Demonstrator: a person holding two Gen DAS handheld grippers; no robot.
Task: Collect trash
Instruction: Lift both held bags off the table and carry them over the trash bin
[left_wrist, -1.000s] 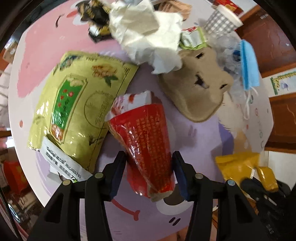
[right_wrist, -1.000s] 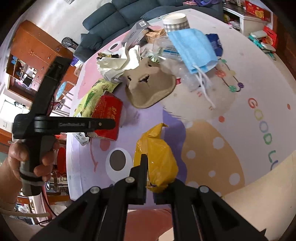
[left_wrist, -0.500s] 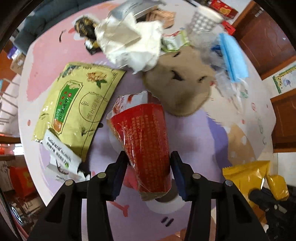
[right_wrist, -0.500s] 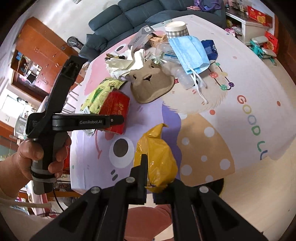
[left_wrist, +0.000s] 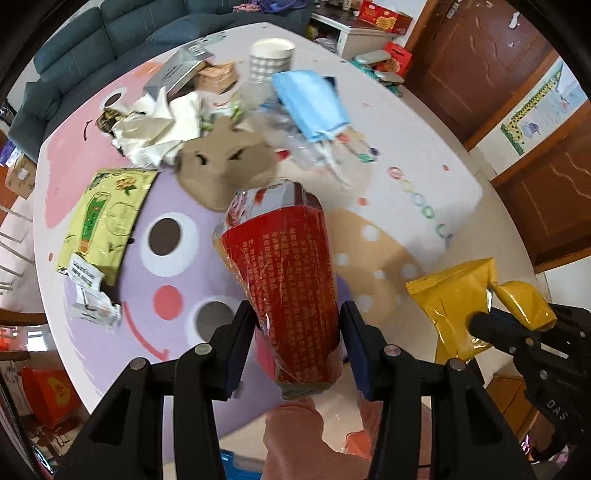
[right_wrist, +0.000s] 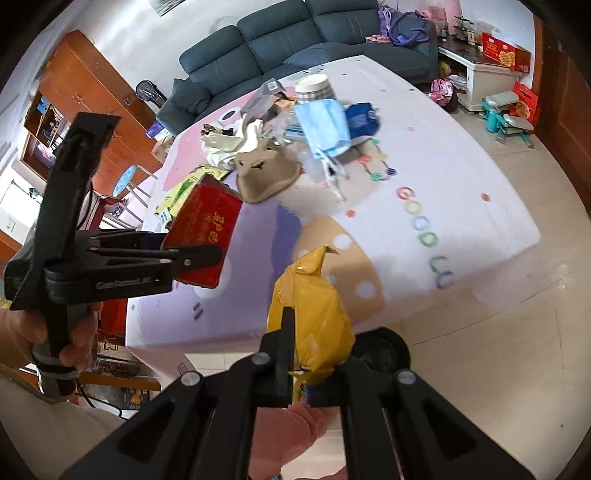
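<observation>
While angled down, left gripper (left_wrist: 297, 332) clamps red packet (left_wrist: 291, 284) — right gripper (right_wrist: 299, 363) pinches yellow wrapper (right_wrist: 314, 314).

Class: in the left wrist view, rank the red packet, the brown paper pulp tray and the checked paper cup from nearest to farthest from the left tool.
1. Red packet: clamped in the left tool.
2. Brown paper pulp tray: mid-table, beyond the packet.
3. Checked paper cup: far table edge.

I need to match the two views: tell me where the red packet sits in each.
Left wrist view: red packet at centre bottom, clamped in the left gripper.
Right wrist view: red packet at middle left, in the left gripper.
Shared landmark: blue mask on the table, near the top centre in both.
</observation>
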